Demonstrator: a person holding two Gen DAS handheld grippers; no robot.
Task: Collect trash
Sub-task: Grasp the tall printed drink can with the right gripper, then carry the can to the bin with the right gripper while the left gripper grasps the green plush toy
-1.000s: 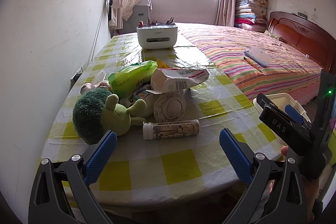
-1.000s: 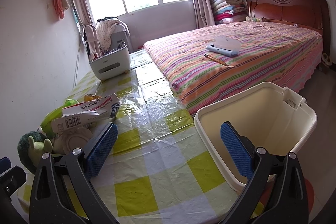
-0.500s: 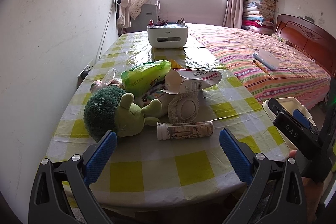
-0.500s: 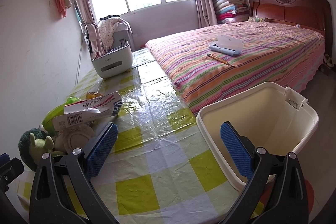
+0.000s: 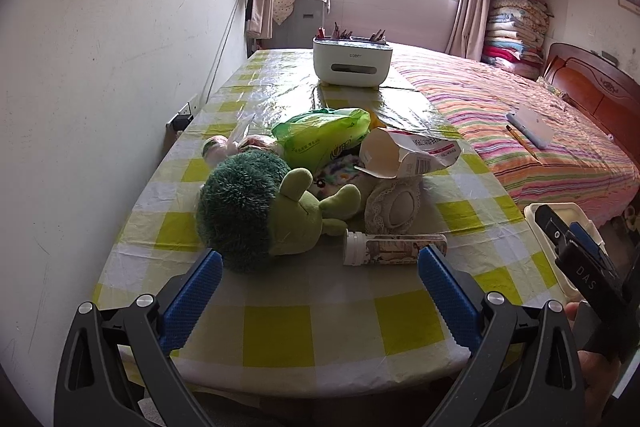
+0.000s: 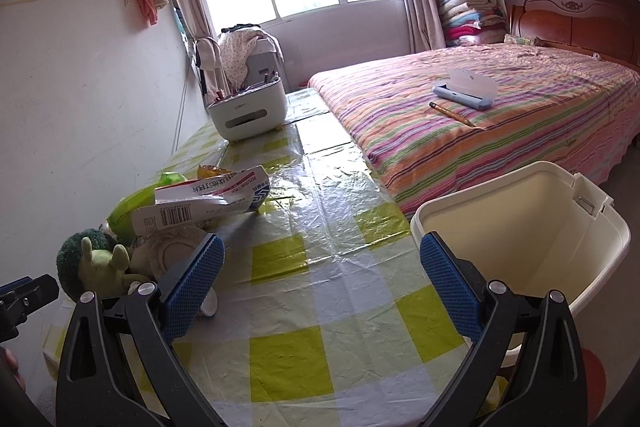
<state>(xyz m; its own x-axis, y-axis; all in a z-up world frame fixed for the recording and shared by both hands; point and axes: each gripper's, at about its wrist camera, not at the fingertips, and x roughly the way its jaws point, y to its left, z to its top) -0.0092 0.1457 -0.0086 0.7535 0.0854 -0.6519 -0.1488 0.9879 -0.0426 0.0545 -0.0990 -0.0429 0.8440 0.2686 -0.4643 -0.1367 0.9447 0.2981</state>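
A pile lies on the checked table (image 5: pixel 280 327): a small bottle (image 5: pixel 394 248) on its side, a torn white carton (image 5: pixel 408 155), a green plastic bag (image 5: pixel 320 139), a round lace pad (image 5: pixel 394 209) and a green plush toy (image 5: pixel 260 215). My left gripper (image 5: pixel 318 299) is open with nothing in it, just short of the bottle. My right gripper (image 6: pixel 320 291) is also open and holds nothing, over the table's right side. The cream bin (image 6: pixel 532 239) stands beside the table at the right. The carton (image 6: pixel 200 203) and the plush toy (image 6: pixel 94 265) show in the right wrist view.
A white organiser box (image 5: pixel 352 65) stands at the table's far end. A bed with a striped cover (image 6: pixel 480 115) runs along the table's right side, with a pencil case (image 6: pixel 466 91) and pencil on it. A wall (image 5: pixel 100 87) borders the left.
My left gripper has moved closer to the pile, so the bottle and plush toy now sit nearer its fingertips. My right gripper has shifted slightly forward over the table.
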